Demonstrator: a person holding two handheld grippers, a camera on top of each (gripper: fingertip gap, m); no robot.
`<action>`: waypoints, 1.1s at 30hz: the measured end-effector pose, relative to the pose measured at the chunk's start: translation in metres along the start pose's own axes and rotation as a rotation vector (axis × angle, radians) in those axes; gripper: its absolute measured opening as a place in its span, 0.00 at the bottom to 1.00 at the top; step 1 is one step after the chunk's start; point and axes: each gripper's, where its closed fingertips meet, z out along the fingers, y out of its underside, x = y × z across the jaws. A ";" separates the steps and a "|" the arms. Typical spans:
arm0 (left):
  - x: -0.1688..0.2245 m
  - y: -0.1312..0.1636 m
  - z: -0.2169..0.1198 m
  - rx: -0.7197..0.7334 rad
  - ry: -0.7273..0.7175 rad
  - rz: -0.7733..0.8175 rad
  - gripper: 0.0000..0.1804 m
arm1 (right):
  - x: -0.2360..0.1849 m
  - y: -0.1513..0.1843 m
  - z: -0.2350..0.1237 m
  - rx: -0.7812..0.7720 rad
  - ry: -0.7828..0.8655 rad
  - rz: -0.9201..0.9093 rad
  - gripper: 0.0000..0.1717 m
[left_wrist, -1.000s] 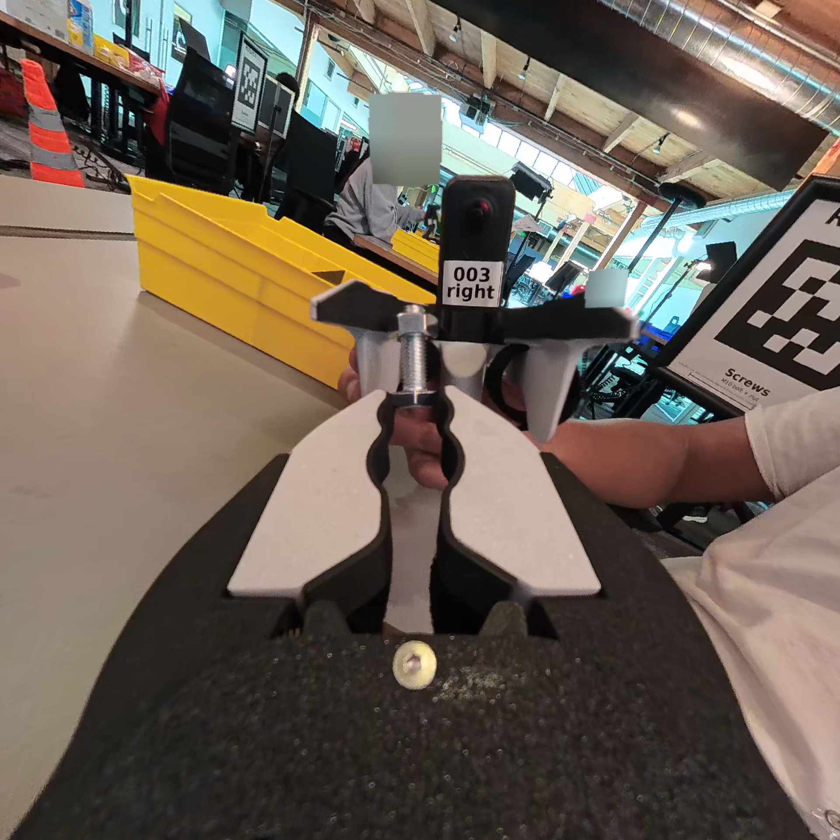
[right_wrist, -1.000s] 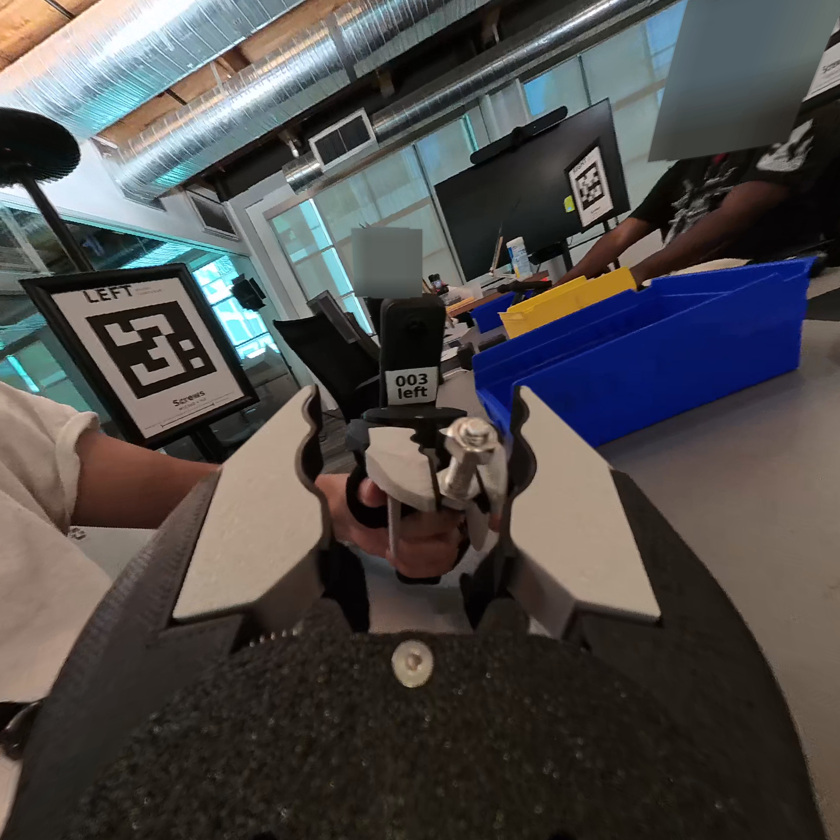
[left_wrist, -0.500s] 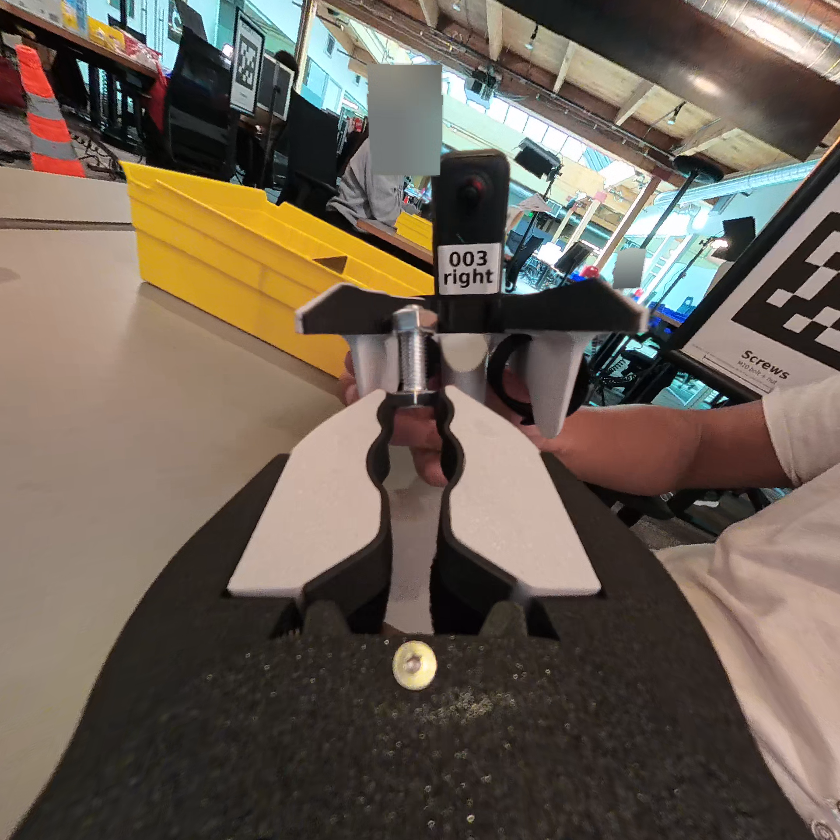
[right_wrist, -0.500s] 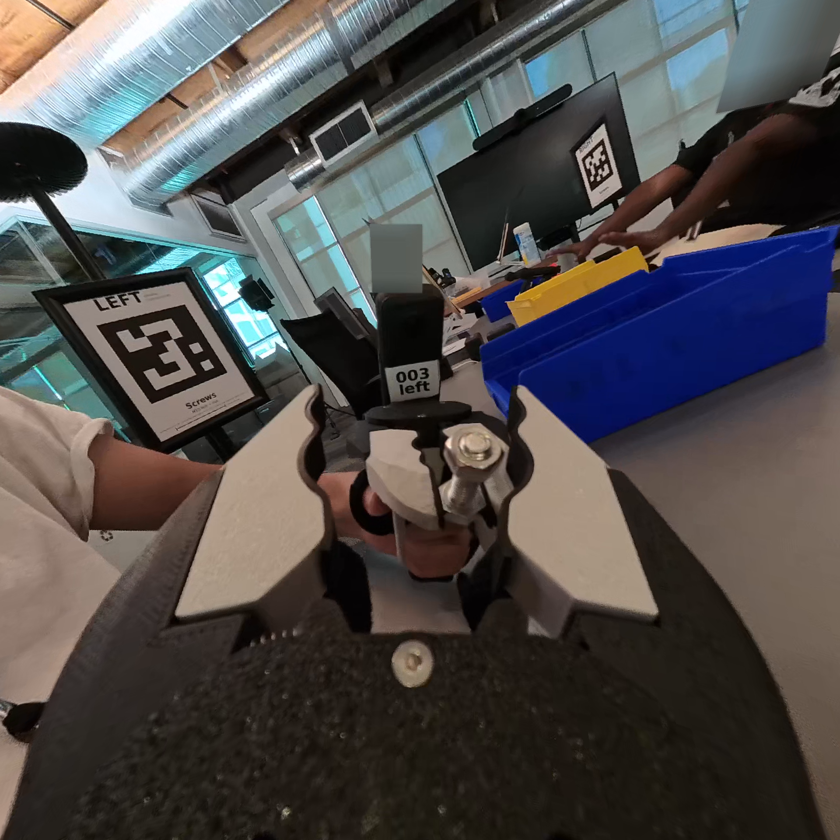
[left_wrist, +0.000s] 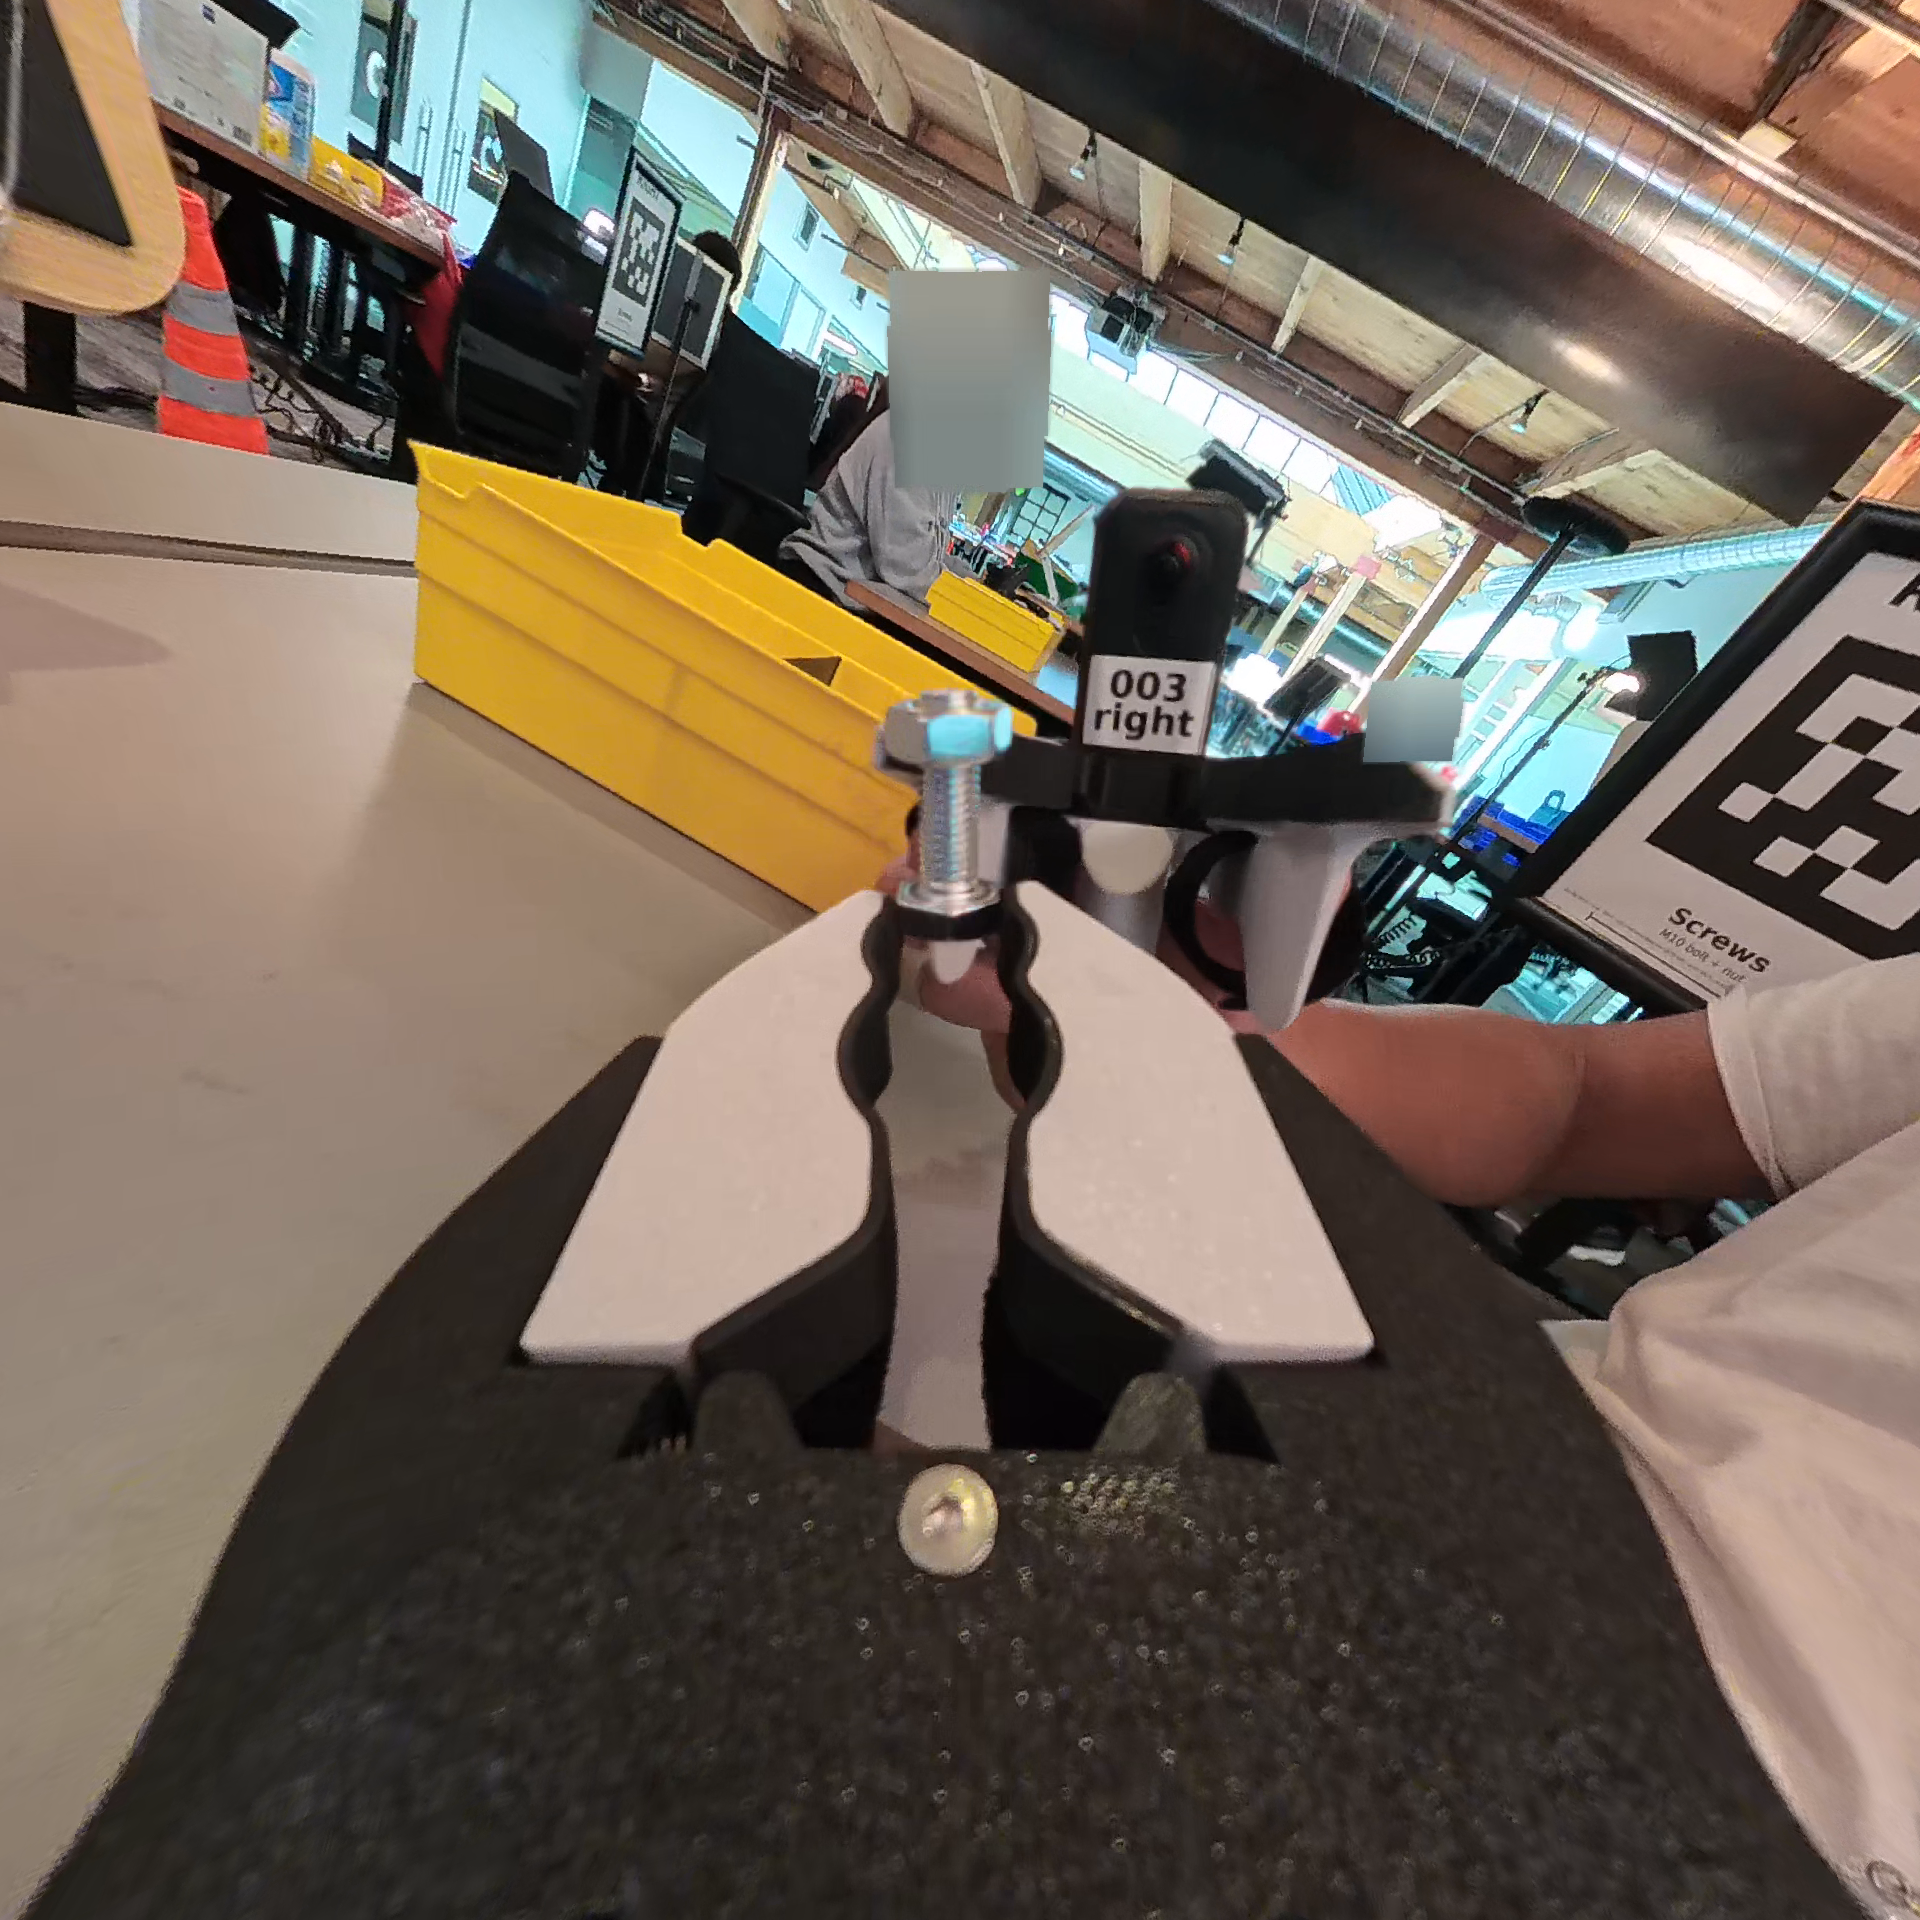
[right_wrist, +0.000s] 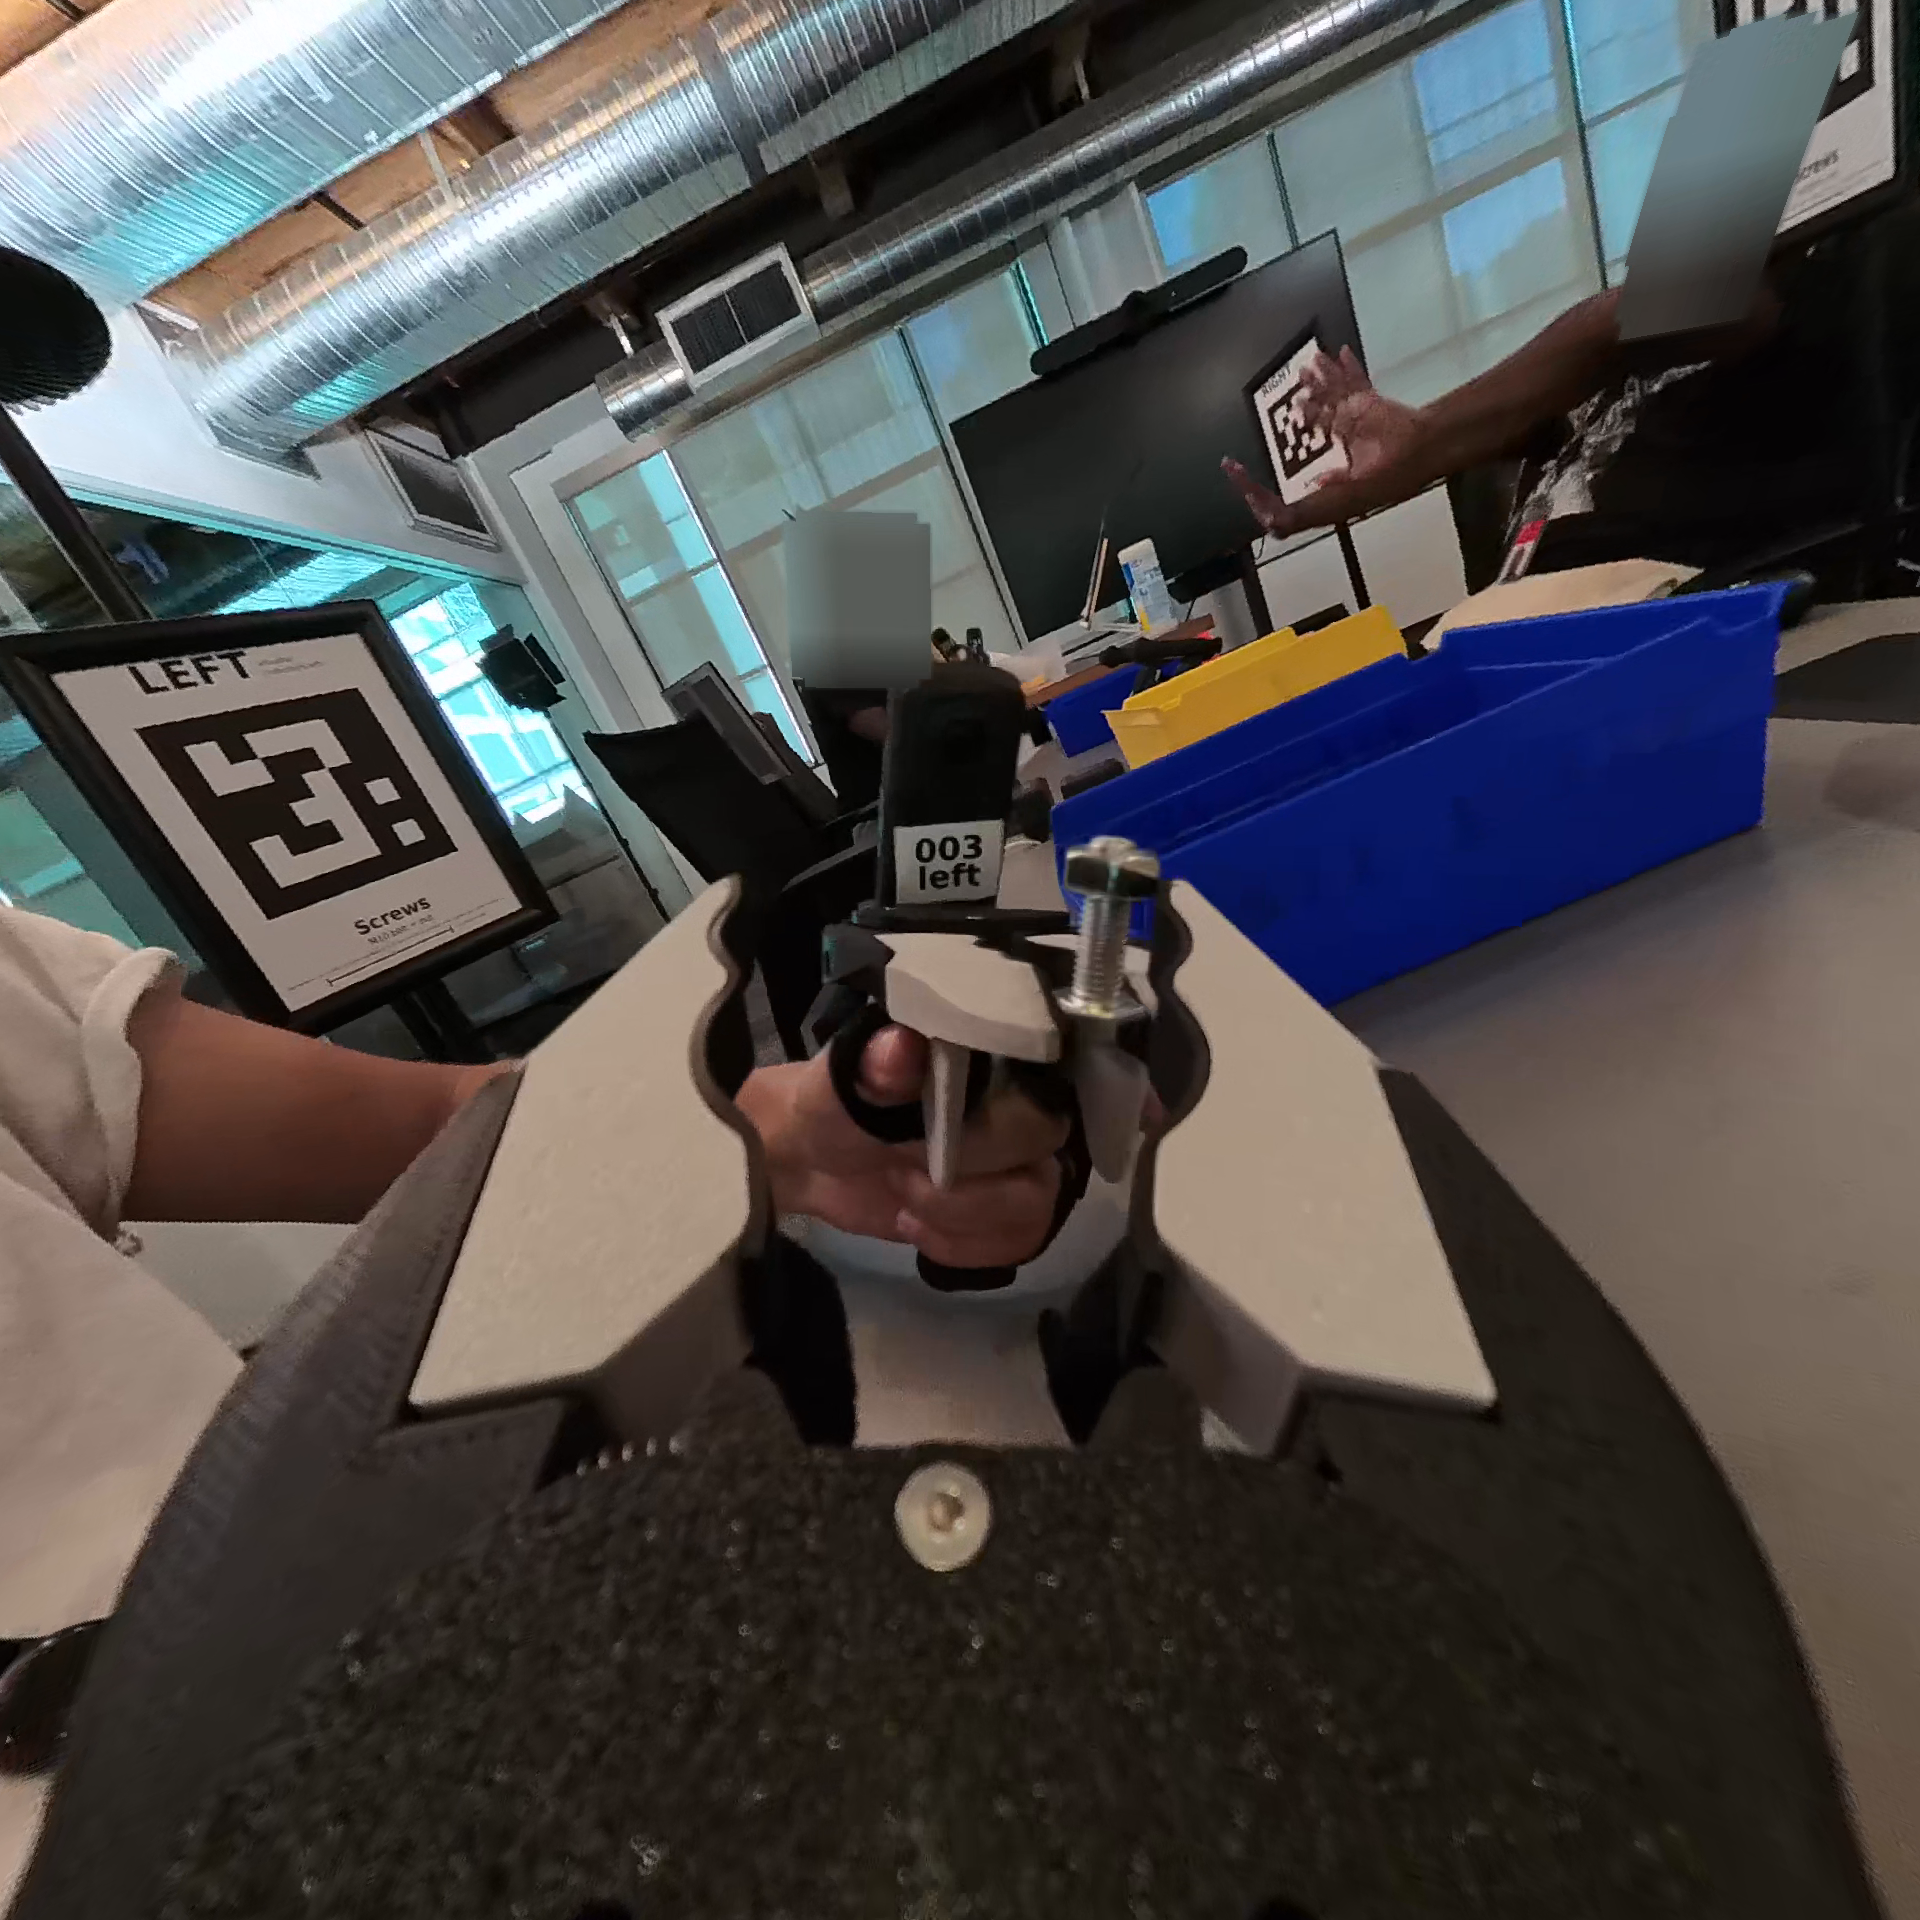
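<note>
Behind my left fingers (left_wrist: 940, 940) sits a yellow bin (left_wrist: 665, 665) on the bench (left_wrist: 260, 883). They pinch a nut (left_wrist: 940, 920) on an upright bolt (left_wrist: 943, 800), shiny and hard, likely slippery. Only my right view shows a blue bin (right_wrist: 1455, 831); my right fingers (right_wrist: 951, 956) are spread wide around the bolt, holding nothing.

Shiny threaded metal bolt (left_wrist: 943, 800); glossy yellow plastic bin (left_wrist: 644, 665); matt smooth table (left_wrist: 208, 935); grainy black foam.
</note>
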 end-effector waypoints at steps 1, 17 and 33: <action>0.000 0.001 0.000 -0.007 -0.005 0.008 0.10 | 0.001 0.002 0.002 -0.014 0.001 -0.002 0.45; 0.005 0.012 0.003 -0.074 0.003 0.042 0.10 | 0.008 0.005 -0.012 -0.097 0.060 -0.138 0.46; 0.003 0.016 0.002 -0.115 -0.009 0.074 0.10 | 0.001 0.006 -0.017 -0.109 0.028 -0.134 0.42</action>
